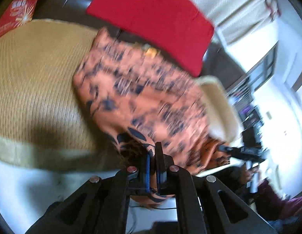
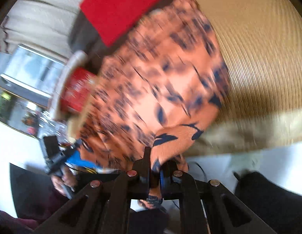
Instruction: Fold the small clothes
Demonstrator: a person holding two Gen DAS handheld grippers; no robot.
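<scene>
An orange garment with dark blue leaf print (image 1: 143,97) hangs stretched in the air above a round woven tan mat (image 1: 34,78). My left gripper (image 1: 152,154) is shut on one edge of it. My right gripper (image 2: 154,159) is shut on another edge of the same garment (image 2: 160,78). In the left wrist view the right gripper (image 1: 242,152) shows at the right, holding the cloth. In the right wrist view the left gripper (image 2: 57,156) shows at the left. Both views are motion blurred.
A red cushion (image 1: 154,19) lies behind the garment on a dark sofa (image 1: 63,7). A red printed box (image 1: 18,9) lies at the far left. The mat (image 2: 258,48) rests on a white surface (image 1: 34,185). A cream curtain (image 1: 228,5) hangs behind.
</scene>
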